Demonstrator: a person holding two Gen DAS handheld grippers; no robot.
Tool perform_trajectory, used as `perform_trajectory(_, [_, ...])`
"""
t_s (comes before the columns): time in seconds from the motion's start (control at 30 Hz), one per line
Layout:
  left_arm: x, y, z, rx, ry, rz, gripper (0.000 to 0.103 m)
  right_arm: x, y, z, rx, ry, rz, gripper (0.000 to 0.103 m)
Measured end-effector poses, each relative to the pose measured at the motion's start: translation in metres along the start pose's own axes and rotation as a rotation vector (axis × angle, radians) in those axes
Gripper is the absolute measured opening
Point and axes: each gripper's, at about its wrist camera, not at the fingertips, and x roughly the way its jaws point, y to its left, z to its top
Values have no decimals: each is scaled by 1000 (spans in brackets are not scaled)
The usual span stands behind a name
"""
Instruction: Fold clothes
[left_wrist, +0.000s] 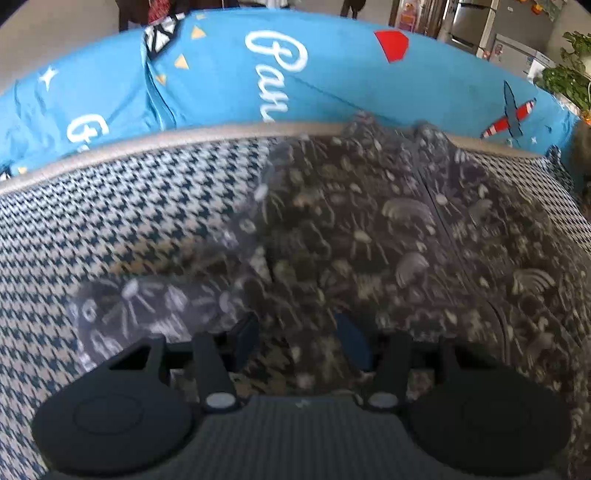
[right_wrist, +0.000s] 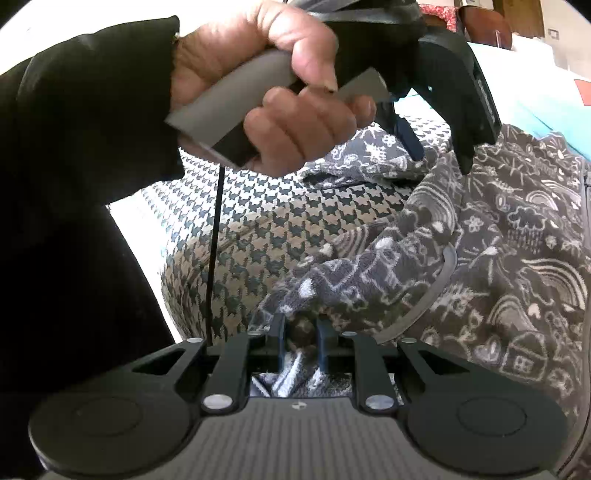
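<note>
Houndstooth upholstery (left_wrist: 110, 221) in dark teal and cream stretches under both my claws, with a tan piped edge along its far side and a bright blue printed sheet (left_wrist: 332, 81) beyond that, marked with white script, a red shape and a small plane. Spread across the cushion lies the grey garment (left_wrist: 369, 229), covered in white doodles of rainbows, suns and clouds; it fills the middle and right of the left wrist view, blurred there, with one part reaching toward the lower left. My left claw (left_wrist: 299, 343) stands with its fingers well apart, the cloth lying between and just beyond them, and nothing is pinched. In the right wrist view the same garment (right_wrist: 498, 258) is heaped on the right, a curved pale trim showing at a fold. My right claw (right_wrist: 301, 343) has its blue-lined fingers drawn close together on a bunched edge of that cloth, which pokes out behind them toward the camera. Above, my left hand (right_wrist: 280, 92), in a black sleeve (right_wrist: 74, 184), grips the grey handle of the other claw (right_wrist: 436, 144), whose tips hang just over the fabric.
</note>
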Motion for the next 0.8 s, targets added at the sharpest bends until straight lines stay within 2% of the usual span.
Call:
perform_trajectory(0.07, [3,-2,-3,-1,17,-15,50,-1,0,-1,1,-2,3,18])
perform_trajectory(0.23, [19,-8,-8,-4,63,-30,45,-2,8,-3,-51,-12,-1,28])
perform_trajectory(0.33, [26,-15,-11,19,67,-16,29,1,17,-9,-126,-28,-30,28])
perform_trajectory(0.4, [28,-21,-13,48,59,2,20,2,18,-10,-146,-41,-46,16])
perform_trajectory(0.47, [26,-25,-14,68,37,14,13,1,17,-8,-148,-46,-41,10])
perform_trajectory(0.7, [6,-24,-10,71,-58,73,10,-17,20,5,-132,-109,62,8])
perform_trajectory(0.8, [2,-19,-7,66,-73,99,10,-7,21,8,-130,-100,88,6])
